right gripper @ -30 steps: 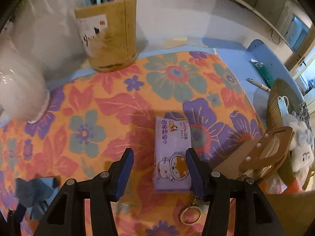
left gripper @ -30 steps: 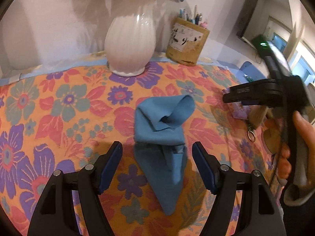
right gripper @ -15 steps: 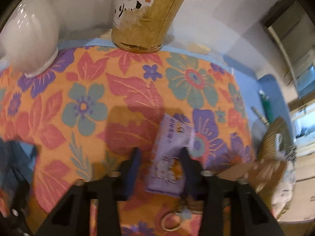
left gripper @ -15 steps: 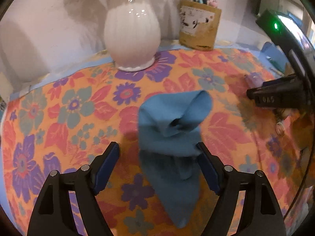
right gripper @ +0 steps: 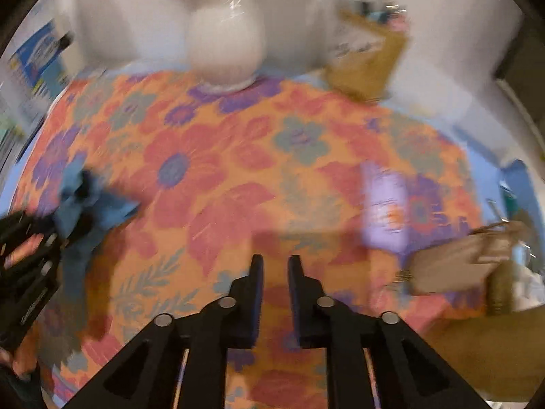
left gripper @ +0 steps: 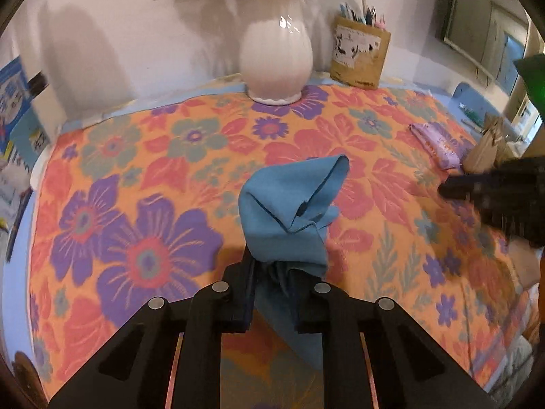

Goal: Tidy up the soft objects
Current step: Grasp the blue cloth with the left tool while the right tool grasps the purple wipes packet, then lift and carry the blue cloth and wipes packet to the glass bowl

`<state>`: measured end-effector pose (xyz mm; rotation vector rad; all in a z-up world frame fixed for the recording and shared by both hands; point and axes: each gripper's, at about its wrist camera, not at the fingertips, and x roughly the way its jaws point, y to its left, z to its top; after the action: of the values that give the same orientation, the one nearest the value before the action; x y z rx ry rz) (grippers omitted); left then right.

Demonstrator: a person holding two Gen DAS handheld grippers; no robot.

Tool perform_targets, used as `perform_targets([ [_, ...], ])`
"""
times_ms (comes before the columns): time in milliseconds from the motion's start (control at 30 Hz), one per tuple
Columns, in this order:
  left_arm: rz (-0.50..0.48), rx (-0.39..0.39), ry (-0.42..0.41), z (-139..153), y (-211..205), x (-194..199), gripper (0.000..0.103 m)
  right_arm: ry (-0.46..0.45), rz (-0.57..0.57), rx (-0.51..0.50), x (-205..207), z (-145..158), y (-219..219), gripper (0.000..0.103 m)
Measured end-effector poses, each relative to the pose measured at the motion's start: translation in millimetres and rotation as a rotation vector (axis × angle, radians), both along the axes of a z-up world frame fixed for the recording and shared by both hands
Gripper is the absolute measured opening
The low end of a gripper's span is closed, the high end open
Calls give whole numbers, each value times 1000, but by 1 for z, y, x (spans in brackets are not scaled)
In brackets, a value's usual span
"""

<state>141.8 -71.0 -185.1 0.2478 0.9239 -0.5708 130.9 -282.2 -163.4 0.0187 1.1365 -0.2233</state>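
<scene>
L gripper [left gripper: 272,272] angled down, jaws closing, pads pinching blue cloth [left gripper: 289,211]. R gripper [right gripper: 275,272] also angled down, jaws nearly together w/ narrow gap, nothing between.

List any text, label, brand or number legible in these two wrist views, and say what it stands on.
None can be read.
Pen holder: a white label with dark marks, too blurred.
Purple tissue pack: small orange print, too small; smeared in the right wrist view.
Blue-and-white printed sheets at the left edge: graphics only, no letters resolve.
</scene>
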Motion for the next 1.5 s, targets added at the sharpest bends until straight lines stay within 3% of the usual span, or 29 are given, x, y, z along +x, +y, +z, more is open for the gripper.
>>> perform_targets([
  [33, 3, -5, 1, 2, 3, 1, 13, 2, -25, -6, 3, 5, -7, 34],
  [100, 12, 1, -9, 3, 4, 3, 13, 20, -102, -7, 20, 19, -31, 69],
  [167, 10, -8, -7, 2, 1, 4, 13, 82, -172, -15, 40, 21, -57, 76],
  [300, 7, 3, 11, -5, -4, 8, 13, 238, -274, 67, 72, -4, -100, 77],
  [333, 7, 10, 13, -7, -4, 7, 14, 256, -277, 30, 76, -8, -99, 76],
  [400, 6, 18, 22, -11, -5, 9, 14, 280, -229, -18, 89, -13, -93, 76],
  [500, 21, 9, 31, -12, -1, 12, 29, 332, -202, -13, 101, -22, -87, 76],
  [600, 21, -10, 36, -11, 3, 13, 29, 369, -180, -38, 106, -31, -83, 76],
  [633, 20, -12, 35, -10, 3, 13, 29, 363, -168, -46, 106, -31, -81, 75],
  [767, 17, -6, 32, -11, 0, 11, 29, 349, -134, 5, 97, -31, -69, 49],
  [867, 21, 0, 31, -12, -1, 11, 29, 342, -103, 11, 93, -29, -61, 41],
  [1033, 10, -4, 53, -10, 7, 12, 29, 294, -53, 112, 68, -22, -33, 40],
  [1167, -46, -8, 78, -11, 17, 4, 34, 242, 59, 231, 23, -20, 15, 40],
  [1200, -44, 0, 76, -11, 19, 1, 44, 227, 86, 240, 6, -21, 30, 40],
  [1233, -44, 6, 78, -11, 22, 0, 62, 205, 104, 219, -11, -19, 43, 40],
  [1300, -36, -1, 64, -10, 25, -2, 80, 164, 115, 210, -37, -16, 57, 40],
  [1367, -33, -17, 71, -8, 23, 0, 80, 108, 101, 286, -61, -14, 62, 42],
  [1433, -38, -56, 90, -4, 19, 4, 80, 61, 72, 317, -77, -14, 59, 55],
  [1500, -27, -98, 106, -2, 17, 10, 80, 5, 36, 314, -94, -13, 60, 60],
])
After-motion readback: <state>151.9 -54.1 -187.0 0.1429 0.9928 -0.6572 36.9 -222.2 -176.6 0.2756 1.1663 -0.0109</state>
